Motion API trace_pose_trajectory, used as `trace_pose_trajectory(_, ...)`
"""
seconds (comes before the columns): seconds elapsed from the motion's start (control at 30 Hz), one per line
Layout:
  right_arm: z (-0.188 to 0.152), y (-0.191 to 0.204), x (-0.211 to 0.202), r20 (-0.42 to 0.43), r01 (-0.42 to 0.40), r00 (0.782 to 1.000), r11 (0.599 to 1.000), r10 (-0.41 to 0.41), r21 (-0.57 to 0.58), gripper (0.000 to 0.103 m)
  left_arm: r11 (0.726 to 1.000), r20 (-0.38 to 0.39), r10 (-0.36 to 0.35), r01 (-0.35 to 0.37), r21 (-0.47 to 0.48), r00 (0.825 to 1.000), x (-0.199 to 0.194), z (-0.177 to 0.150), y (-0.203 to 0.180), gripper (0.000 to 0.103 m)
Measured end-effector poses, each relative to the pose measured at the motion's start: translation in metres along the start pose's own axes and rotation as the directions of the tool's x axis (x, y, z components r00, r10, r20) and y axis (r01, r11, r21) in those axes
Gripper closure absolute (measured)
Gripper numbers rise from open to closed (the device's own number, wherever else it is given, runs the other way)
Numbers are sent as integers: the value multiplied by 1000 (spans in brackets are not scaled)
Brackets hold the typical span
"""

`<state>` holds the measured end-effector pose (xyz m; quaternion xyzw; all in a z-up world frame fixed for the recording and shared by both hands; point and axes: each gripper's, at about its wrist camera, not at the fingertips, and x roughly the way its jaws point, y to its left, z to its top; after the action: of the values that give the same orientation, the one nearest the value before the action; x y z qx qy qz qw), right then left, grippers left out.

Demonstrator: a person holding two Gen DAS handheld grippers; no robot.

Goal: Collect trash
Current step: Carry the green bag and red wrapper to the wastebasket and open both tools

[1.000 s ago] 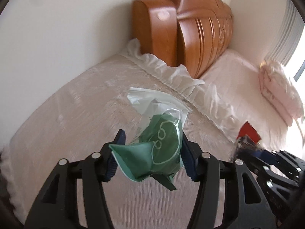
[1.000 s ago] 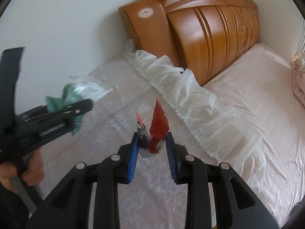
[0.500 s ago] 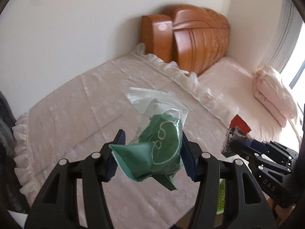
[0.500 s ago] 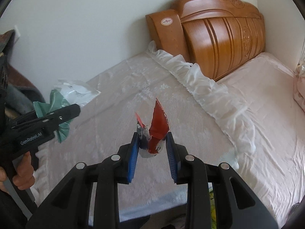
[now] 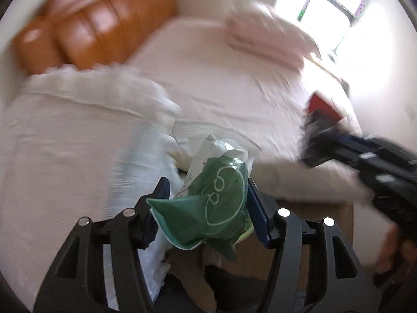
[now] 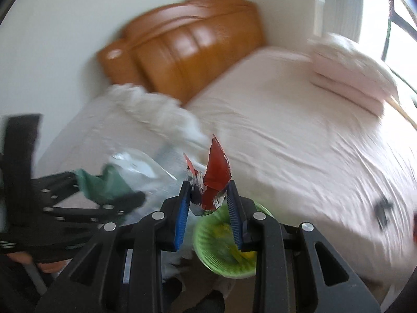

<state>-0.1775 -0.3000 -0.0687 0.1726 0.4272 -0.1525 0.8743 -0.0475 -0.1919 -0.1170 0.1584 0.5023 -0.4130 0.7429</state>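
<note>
Showing both grippers aimed steeply downward past the edge of a bed, each carrying trash.

Left wrist view only: bright window at upper right; bare strip of brown floor under the bed edge; hand gripping the right tool's handle, blurred.

Right wrist view only: green ribbed waste bin directly beneath the fingers, yellow scraps inside; small dark item on the bedsheet at far right, too blurred to name.

Both views: orange wooden headboard, pink bedspread, folded pink quilt, white ruffled cover.

Left gripper: jaws partly open, lately widened a little; green wrapper inside a clear plastic bag between the blue pads, right pad against it, left pad's contact unclear behind the wrapper's flap.

Right gripper: jaws narrow, pads pressed on a crumpled red foil wrapper sticking up above the bin.

Pose: tools side by side, each appearing at the other's frame edge; wrists rolled, background tilted and smeared.
</note>
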Motion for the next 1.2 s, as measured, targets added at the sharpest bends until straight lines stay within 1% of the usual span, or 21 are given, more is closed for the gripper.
trace_pose_trajectory(0.03,-6,-10,-3,-4,13,1000,1000,-13,19,74,1000,-37,-15,15,24,999,22,-1,-15,46)
trace_pose_trajectory(0.13,-24,-40,-10,-29,52,998,995,-49,81,74,999,-141,-11,18,45,990,74,-9,-37,42)
trace_pose_trajectory(0.17,-28,-48,-11,-37,58,998,994,-55,94,74,999,-172,0,8,46,985,86,-11,-38,37)
trace_pose_trajectory(0.2,-32,-53,-11,-43,62,997,993,-58,103,74,999,-210,24,-14,49,978,100,-15,-42,26)
trace_pose_trajectory(0.23,-36,-57,-11,-44,62,997,992,-58,107,74,997,-240,62,-50,58,969,114,-20,-44,22)
trace_pose_trajectory(0.27,-38,-60,-11,-41,59,998,992,-55,109,74,992,-254,115,-100,72,960,125,-26,-46,20)
trace_pose_trajectory(0.3,-40,-63,-12,-39,56,998,993,-52,107,74,990,-257,132,-115,79,957,129,-27,-46,19)
trace_pose_trajectory(0.37,-43,-66,-7,-43,45,998,994,-41,99,74,988,-275,149,-131,83,950,138,-32,-48,18)
trace_pose_trajectory(0.4,-43,-66,-7,-44,39,998,994,-35,98,74,989,-280,145,-129,74,949,140,-32,-49,15)
trace_pose_trajectory(0.53,-46,-67,-3,-47,5,999,997,-1,80,74,992,-250,124,-122,23,960,128,-34,-48,12)
trace_pose_trajectory(0.6,-43,-64,1,-47,-13,999,998,16,69,74,991,-219,135,-133,21,966,119,-33,-54,12)
trace_pose_trajectory(0.7,-41,-61,11,-51,-30,998,998,33,47,72,986,-134,166,-166,6,977,89,-26,-53,12)
trace_pose_trajectory(0.8,-42,-55,43,-84,-52,995,998,54,33,72,980,-47,195,-197,-31,980,50,-23,-40,8)
trace_pose_trajectory(0.9,-52,-44,91,-164,-84,983,996,87,30,70,973,-18,225,-226,-51,974,25,-25,-28,8)
trace_pose_trajectory(0.93,-57,-40,105,-190,-94,977,995,98,30,67,966,-9,250,-250,-64,968,14,-28,-22,8)
trace_pose_trajectory(0.97,-63,-35,123,-224,-98,969,995,102,29,54,961,-6,265,-264,-76,964,8,-30,-17,8)
trace_pose_trajectory(1.0,-69,-30,136,-254,-93,962,995,96,25,45,959,-6,270,-270,-88,963,2,-32,-12,8)
trace_pose_trajectory(1.03,-74,-26,148,-274,-78,958,997,81,19,29,956,-8,273,-272,-109,962,-4,-36,-6,8)
trace_pose_trajectory(1.07,-80,-21,159,-294,-54,954,998,55,11,20,953,-11,276,-276,-126,961,-9,-39,0,8)
trace_pose_trajectory(1.13,-89,-15,178,-347,-36,937,999,37,12,16,945,-14,291,-289,-150,957,-13,-47,11,8)
trace_pose_trajectory(1.2,-93,-11,188,-390,-42,919,998,56,45,16,938,-23,303,-303,-167,953,-17,-53,22,8)
